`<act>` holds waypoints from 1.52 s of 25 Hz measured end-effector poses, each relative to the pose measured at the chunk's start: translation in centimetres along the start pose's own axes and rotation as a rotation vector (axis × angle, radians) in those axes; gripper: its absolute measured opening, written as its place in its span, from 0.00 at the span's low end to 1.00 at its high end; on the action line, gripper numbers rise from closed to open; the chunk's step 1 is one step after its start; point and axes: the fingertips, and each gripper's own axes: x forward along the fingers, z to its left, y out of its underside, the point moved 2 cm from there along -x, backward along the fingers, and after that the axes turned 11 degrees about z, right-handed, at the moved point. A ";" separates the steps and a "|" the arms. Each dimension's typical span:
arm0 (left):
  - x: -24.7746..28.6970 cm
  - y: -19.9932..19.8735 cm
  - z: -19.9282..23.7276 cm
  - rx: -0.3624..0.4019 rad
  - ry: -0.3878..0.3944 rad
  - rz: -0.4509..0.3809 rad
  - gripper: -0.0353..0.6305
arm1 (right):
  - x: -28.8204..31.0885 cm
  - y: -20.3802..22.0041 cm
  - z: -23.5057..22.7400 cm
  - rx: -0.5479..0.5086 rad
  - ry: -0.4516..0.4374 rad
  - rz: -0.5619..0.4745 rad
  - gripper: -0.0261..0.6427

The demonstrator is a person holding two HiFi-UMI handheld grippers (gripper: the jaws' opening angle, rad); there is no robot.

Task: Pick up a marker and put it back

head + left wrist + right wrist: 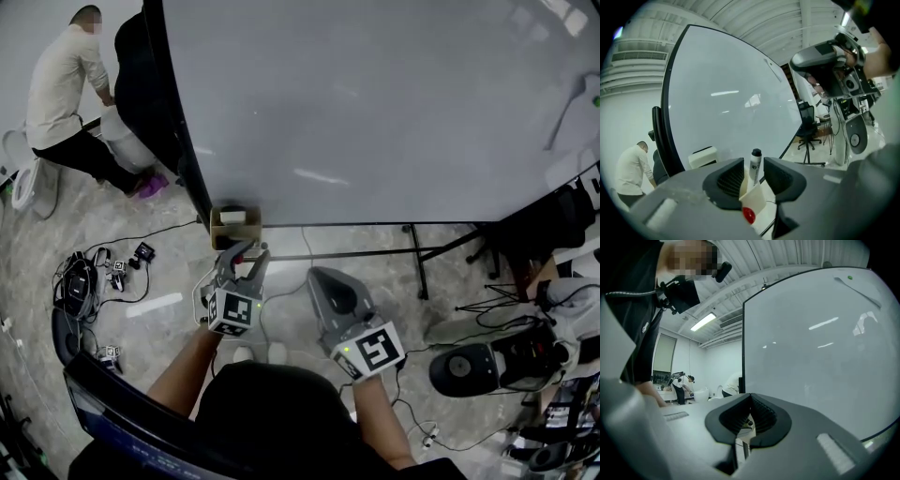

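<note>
Head view: left claw (251, 255) is hovering at the holder (232, 228) on the whiteboard's (375, 94) lower-left corner; right claw (323, 281) farther. Left gripper view: released jaws are flanking the upright marker (754, 163), standing in the holder. Right gripper view: jaws are sitting clenched, empty.

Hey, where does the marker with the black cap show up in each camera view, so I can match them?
Left gripper view: marker stands upright at lower centre, between the open jaws.
Head view: too small to make out; it should be at the tips of the left gripper.
Right gripper view: cannot be made out.
Shared landmark: the whiteboard.
</note>
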 end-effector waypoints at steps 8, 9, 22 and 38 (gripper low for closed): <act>0.6 0.5 0.2 0.014 -0.018 0.012 0.18 | -0.5 0.6 -0.4 0.005 0.037 0.004 0.05; 0.6 0.6 0.3 0.012 -0.018 0.009 0.17 | -0.5 0.7 -0.3 0.005 0.040 0.002 0.05; -1.7 -1.7 0.7 -0.035 -0.003 -0.070 0.16 | -1.5 0.2 0.5 0.007 0.055 -0.024 0.05; -5.4 -4.8 3.1 -0.043 -0.043 -0.127 0.16 | -0.6 -1.0 1.7 0.004 0.017 -0.054 0.05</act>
